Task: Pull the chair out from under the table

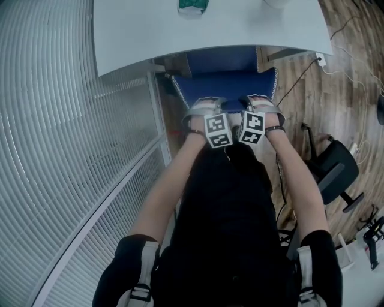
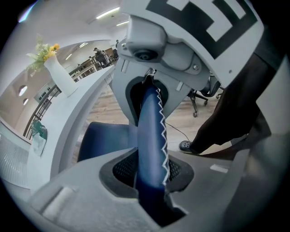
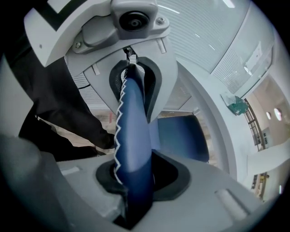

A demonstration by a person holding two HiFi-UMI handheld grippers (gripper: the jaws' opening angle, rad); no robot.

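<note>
A blue chair (image 1: 225,63) stands tucked under the white table (image 1: 150,36), its seat partly beneath the tabletop. My left gripper (image 1: 203,105) and right gripper (image 1: 261,103) sit side by side on the top edge of its backrest (image 1: 231,84), both pointing steeply down. In the left gripper view the backrest edge (image 2: 152,145), blue with white zigzag stitching, runs between the pads of my left gripper (image 2: 152,181), which press on it. The right gripper view shows the same edge (image 3: 133,145) clamped in my right gripper (image 3: 133,181). The seat (image 3: 179,138) lies below.
A ribbed glass partition (image 1: 60,150) runs along the left. A black office chair (image 1: 333,168) and cables (image 1: 300,78) are on the wooden floor to the right. A white vase with flowers (image 2: 56,74) and a green item (image 1: 193,5) rest on the table.
</note>
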